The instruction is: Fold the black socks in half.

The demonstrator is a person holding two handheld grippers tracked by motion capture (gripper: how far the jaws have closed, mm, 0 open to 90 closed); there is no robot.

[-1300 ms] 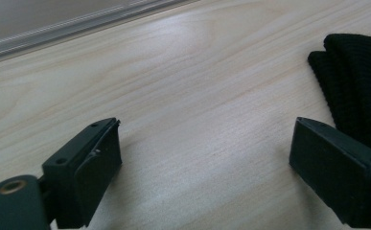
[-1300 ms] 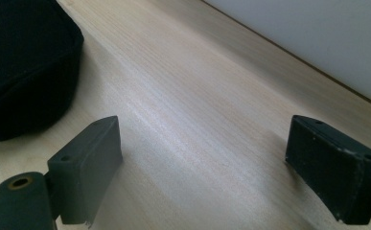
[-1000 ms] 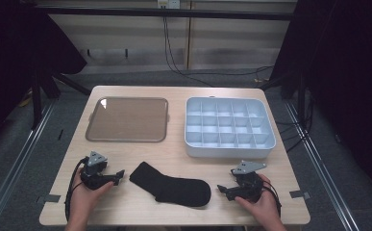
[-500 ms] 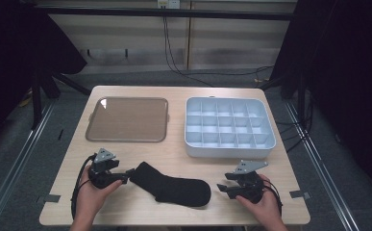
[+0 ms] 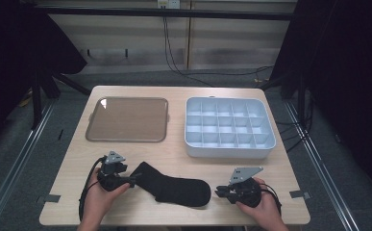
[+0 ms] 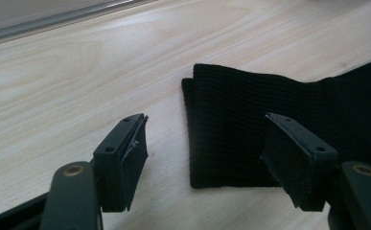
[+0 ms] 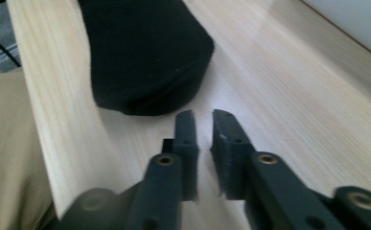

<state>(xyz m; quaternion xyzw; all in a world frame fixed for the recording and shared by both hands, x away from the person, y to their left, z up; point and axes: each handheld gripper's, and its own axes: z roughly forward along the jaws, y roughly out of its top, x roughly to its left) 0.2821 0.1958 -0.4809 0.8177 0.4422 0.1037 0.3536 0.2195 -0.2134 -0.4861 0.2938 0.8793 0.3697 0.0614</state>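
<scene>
A black sock (image 5: 174, 185) lies flat near the table's front edge, cuff to the left and toe to the right. My left gripper (image 5: 134, 179) is at the cuff, and its jaws have just been closing a little. In the left gripper view it (image 6: 204, 139) stands open, with the cuff's corner (image 6: 250, 120) between the jaws and the pads off the cloth. My right gripper (image 5: 220, 191) sits just right of the toe. Its jaws (image 7: 203, 120) have just been closing and stand nearly together with nothing between them, a short way from the toe (image 7: 144, 52).
A brown flat tray (image 5: 126, 140) lies at the back left. A pale blue box (image 5: 229, 153) with several empty compartments stands at the back right. The table's front edge runs close below both hands.
My left gripper has moved right up to the sock's cuff. The right gripper's jaws have gone from wide apart to nearly together, and that hand stayed in place.
</scene>
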